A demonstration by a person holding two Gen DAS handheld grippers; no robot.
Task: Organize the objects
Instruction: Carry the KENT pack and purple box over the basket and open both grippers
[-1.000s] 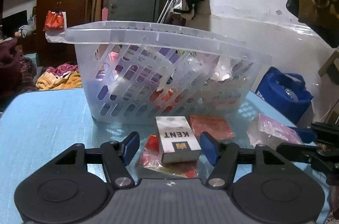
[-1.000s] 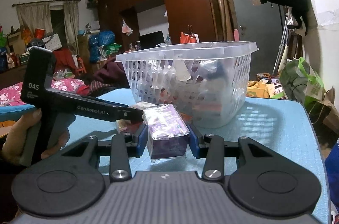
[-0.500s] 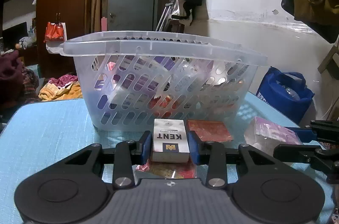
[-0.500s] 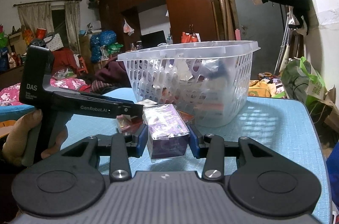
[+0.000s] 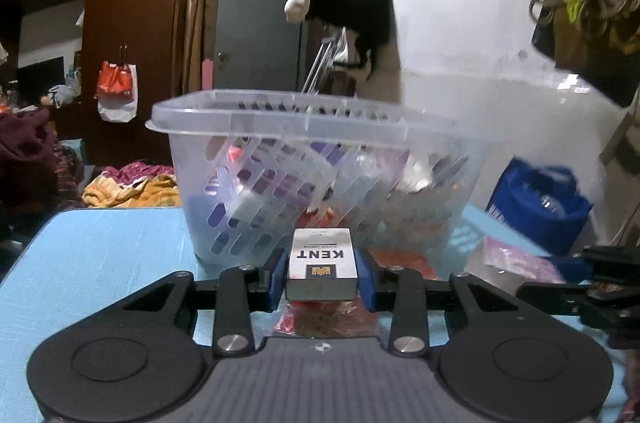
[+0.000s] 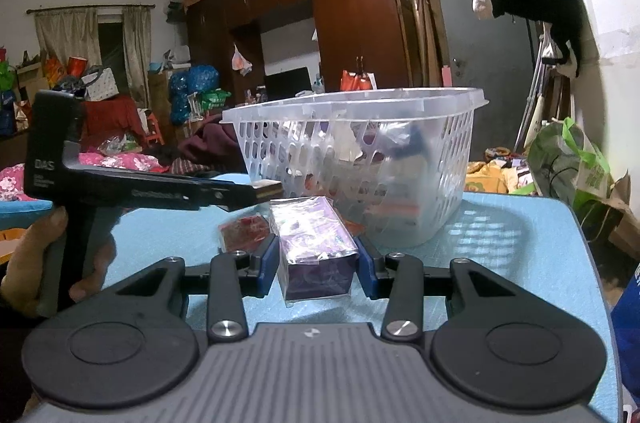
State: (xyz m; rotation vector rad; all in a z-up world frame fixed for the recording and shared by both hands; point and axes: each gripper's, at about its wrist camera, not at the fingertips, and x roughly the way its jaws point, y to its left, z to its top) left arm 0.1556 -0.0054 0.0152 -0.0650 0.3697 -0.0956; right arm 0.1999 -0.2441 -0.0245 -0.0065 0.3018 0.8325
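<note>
My left gripper [image 5: 322, 271] is shut on a white Kent cigarette box [image 5: 322, 263] and holds it above the blue table [image 5: 100, 255], in front of the clear slotted basket [image 5: 316, 183]. A red packet [image 5: 320, 319] lies under it. My right gripper [image 6: 318, 265] is shut on a purple wrapped box [image 6: 314, 243], near the basket [image 6: 360, 167]. The left gripper with the Kent box [image 6: 269, 189] shows at left in the right wrist view. The purple box also shows in the left wrist view [image 5: 516, 261].
The basket holds several packets. A red flat packet [image 5: 404, 259] lies on the table by the basket, and another red packet [image 6: 245, 231] lies left of the purple box. A blue bag [image 5: 540, 207] and a green bag [image 6: 568, 163] stand beyond the table edge.
My left gripper closed on the Kent box and lifted it off the table. My right gripper stayed shut on the purple box, barely moving.
</note>
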